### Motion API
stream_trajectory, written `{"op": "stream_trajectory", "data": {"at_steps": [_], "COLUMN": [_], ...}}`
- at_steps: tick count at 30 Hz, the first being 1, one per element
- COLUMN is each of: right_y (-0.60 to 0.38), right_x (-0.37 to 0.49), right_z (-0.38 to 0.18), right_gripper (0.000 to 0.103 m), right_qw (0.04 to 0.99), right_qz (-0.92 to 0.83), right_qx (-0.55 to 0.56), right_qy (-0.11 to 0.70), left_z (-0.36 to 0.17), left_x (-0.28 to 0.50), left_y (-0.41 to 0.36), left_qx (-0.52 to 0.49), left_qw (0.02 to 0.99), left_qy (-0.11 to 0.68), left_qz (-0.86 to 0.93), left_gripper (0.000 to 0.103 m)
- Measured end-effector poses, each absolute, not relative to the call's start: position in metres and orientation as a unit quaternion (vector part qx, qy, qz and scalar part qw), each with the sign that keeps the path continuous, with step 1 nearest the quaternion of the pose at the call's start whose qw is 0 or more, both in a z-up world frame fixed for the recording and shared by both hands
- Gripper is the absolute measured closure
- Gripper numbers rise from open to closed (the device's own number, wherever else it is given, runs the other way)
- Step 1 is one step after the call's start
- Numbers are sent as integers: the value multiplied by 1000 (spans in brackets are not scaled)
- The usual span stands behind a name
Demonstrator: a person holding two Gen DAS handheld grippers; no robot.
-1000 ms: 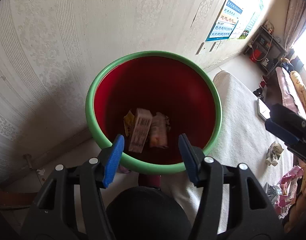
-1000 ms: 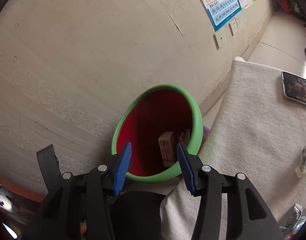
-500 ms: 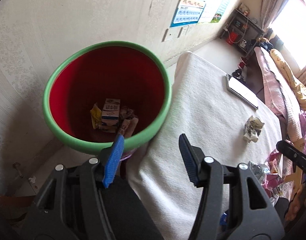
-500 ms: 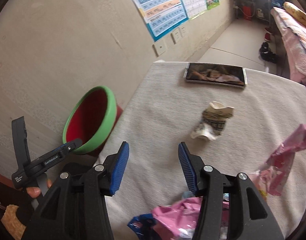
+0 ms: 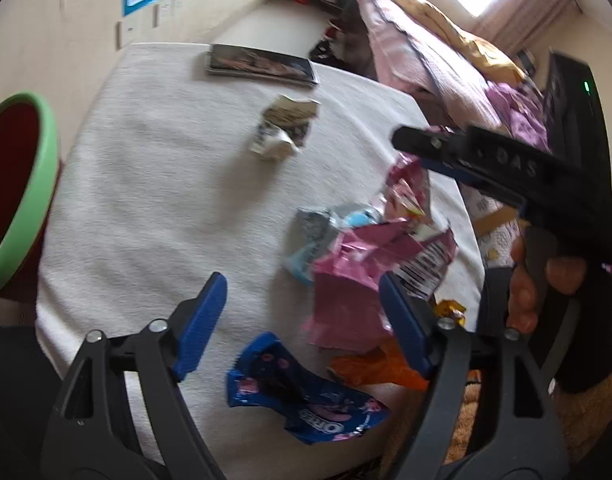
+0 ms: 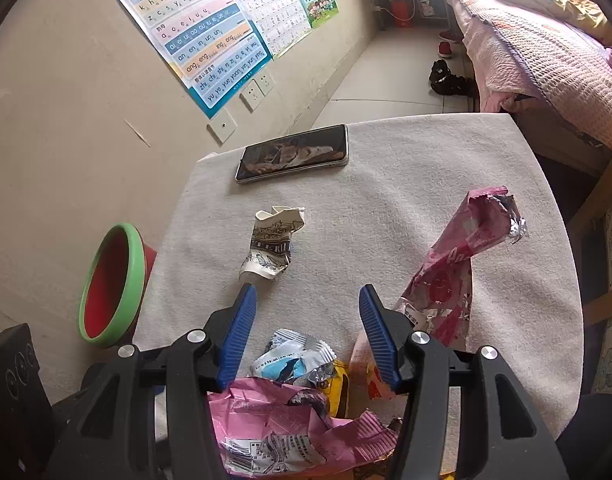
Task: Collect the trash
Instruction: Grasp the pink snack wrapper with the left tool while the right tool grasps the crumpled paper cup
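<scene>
Hovering over the worktop (image 6: 446,168), both tools are released and grasp nothing; their jaws have just been opening. Left tool (image 5: 301,320) is above the blue wrapper (image 5: 306,400), right tool (image 6: 306,332) above the silver wrapper (image 6: 293,360).

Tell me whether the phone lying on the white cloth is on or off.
On. The black phone lies flat, face up, at the far edge of the white cloth, with a picture showing on its screen.

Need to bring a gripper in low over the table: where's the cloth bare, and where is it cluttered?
Bare: the stretch between the crumpled paper cup, the phone and the bin side, and right of the cup. Crowded: the near edge, with the pink wrappers, foil packet and blue Oreo wrapper.
</scene>
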State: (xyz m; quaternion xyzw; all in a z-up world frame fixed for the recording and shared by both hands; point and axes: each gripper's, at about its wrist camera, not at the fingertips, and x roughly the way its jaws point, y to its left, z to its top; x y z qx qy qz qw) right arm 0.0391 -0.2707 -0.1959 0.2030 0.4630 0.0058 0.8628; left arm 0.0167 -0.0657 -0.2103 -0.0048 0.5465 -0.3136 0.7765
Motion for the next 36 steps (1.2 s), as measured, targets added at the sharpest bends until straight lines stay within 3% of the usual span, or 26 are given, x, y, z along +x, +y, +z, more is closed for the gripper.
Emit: {"op": "stream_trajectory", "data": {"at_steps": [4,5,6,13,22,32,33,35,36], "right_y": [-272,-272,-272,-275,-268,-240,-237,-231,-229], "right_x": [37,36,36,38,85,148,151,152,151], "right_z": [-198,-199,-200,-199,-201,-259,-263,-269,-269], "right_gripper": [50,50,50,50,44,39,39,59,60], "right_qw": [860,860,859,858,858,817,815,813,813], "right_qz": [8,8,9,11,19,16,18,23,29], "right_qx": [208,209,210,215,191,199,195,181,179], "right_qy": [465,466,467,467,475,541,545,553,553], "left_z": [-229,-230,-230,-215,-205,-216,-218,-218,-218], "left_x": [5,4,4,3,9,18,17,14,14], "left_y": [-92,-92,-92,-68,13,48,48,55,57], "left_qx": [23,15,5,-32,-86,-88,-86,-86,-88], "left_qw": [754,749,745,749,793,809,808,809,810], "left_qy": [566,568,571,559,545,552,554,554,552], "left_qz": [-334,-339,-346,-354,-259,-183,-180,-178,-178], "left_gripper": [25,39,46,58,58,53,51,45,44]}}
